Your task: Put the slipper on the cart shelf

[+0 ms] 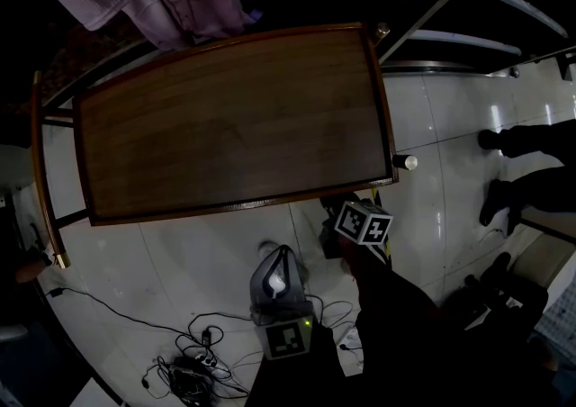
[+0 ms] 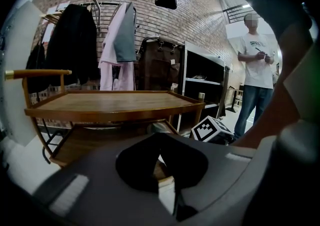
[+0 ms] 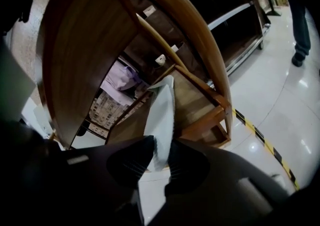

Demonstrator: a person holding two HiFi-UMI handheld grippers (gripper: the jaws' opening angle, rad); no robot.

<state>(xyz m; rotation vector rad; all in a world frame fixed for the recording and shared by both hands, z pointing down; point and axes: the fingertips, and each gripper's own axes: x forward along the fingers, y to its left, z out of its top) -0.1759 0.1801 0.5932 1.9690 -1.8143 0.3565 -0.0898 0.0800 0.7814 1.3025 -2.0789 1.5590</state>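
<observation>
A pale white slipper [image 3: 163, 112] stands on edge between the dark pads of my right gripper [image 3: 159, 157], which is shut on it. It is held low beside the wooden cart, in front of the lower shelf [image 3: 197, 92] and under the top shelf [image 3: 75, 55]. In the head view the cart's top shelf [image 1: 234, 117] is bare, and the right gripper's marker cube [image 1: 364, 221] sits just below its front right corner. My left gripper [image 1: 277, 263] hangs over the floor in front of the cart, its pads [image 2: 135, 162] together with nothing held.
Cables and a power strip [image 1: 193, 365] lie on the tiled floor at the front left. Clothes hang on a rack [image 2: 107, 35] behind the cart. A black shelving unit [image 2: 202, 87] and a standing person [image 2: 255, 70] are to the right. Yellow-black tape [image 3: 260, 137] marks the floor.
</observation>
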